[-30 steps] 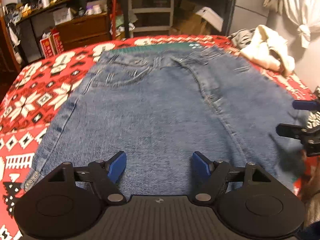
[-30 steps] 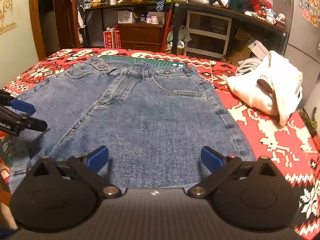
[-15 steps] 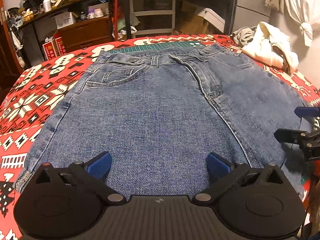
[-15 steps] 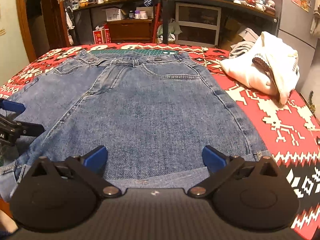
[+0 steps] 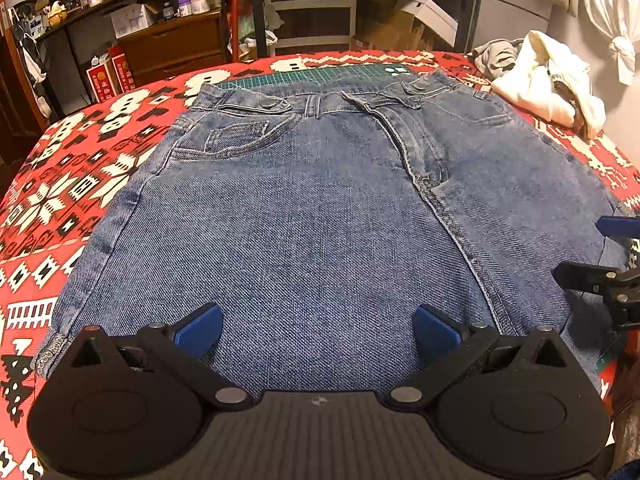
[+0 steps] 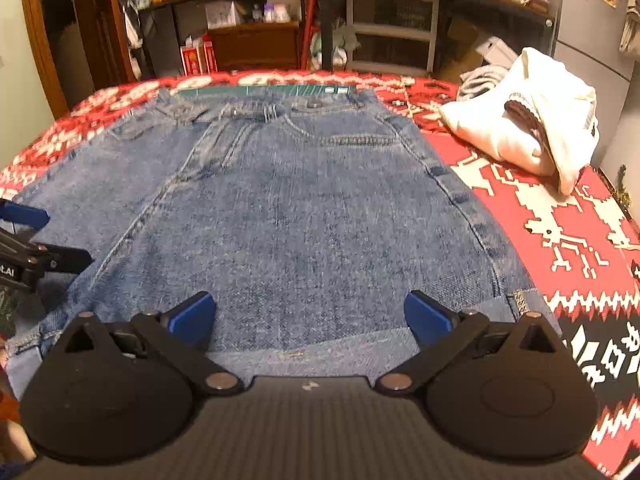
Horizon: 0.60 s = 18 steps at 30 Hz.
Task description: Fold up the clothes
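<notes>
Jeans: denim, spread flat and front-up on the red patterned cover of the bed; a second layer of denim shows under the near edge in the right wrist view, so the legs seem already doubled back.
Left gripper: fingers spread wide, grasping nothing, low over the near edge of the denim.
Right gripper: fingers likewise apart and empty, over the near edge, beside the left one.
Orientation: waistband at the far side, on a green cutting mat; fly and centre seam run from far to near.
Long axis: from waistband towards the grippers, roughly along their line of sight.
Step in hand, as judged: seizing the near fold edge for the next fold.
Doing it well: pinch both layers near each outer corner, lift evenly, carry straight towards the waistband, keeping the side seams aligned.
Bystander: white garment heaped at the right, well apart.
</notes>
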Available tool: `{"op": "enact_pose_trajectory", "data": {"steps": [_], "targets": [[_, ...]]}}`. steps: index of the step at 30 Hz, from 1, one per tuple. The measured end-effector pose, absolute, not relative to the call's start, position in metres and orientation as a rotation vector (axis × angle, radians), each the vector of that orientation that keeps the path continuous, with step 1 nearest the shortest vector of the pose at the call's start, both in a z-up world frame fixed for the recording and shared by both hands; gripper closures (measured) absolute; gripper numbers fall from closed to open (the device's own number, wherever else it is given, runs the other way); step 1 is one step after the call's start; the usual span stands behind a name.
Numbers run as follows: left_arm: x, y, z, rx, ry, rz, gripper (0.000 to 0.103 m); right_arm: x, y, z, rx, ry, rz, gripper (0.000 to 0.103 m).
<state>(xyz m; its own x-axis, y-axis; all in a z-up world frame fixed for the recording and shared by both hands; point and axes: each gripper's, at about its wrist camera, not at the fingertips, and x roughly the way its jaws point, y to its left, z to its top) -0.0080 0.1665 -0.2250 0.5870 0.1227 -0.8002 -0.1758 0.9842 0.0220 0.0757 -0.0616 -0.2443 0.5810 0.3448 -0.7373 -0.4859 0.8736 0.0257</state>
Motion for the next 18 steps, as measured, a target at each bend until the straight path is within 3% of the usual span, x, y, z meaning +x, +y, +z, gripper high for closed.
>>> {"op": "enact_pose_trajectory", "data": {"steps": [6,9,15,18], "targets": [[-0.007,0.166,-0.223,-0.066,0.934,0.175,0.001,0.087,-0.05,-0.232,-0.253,0.924,0.503,0.0],[-0.005,0.17,-0.217,-0.08,0.941,0.188,0.009,0.084,-0.04,-0.215,-0.307,0.893,0.51,0.001],[-0.011,0.201,-0.191,-0.168,0.865,0.278,0.01,0.092,-0.011,-0.163,-0.34,0.827,0.59,0.001],[-0.016,0.227,-0.179,-0.218,0.839,0.35,0.017,0.108,0.007,-0.138,-0.322,0.811,0.636,0.001]]}}
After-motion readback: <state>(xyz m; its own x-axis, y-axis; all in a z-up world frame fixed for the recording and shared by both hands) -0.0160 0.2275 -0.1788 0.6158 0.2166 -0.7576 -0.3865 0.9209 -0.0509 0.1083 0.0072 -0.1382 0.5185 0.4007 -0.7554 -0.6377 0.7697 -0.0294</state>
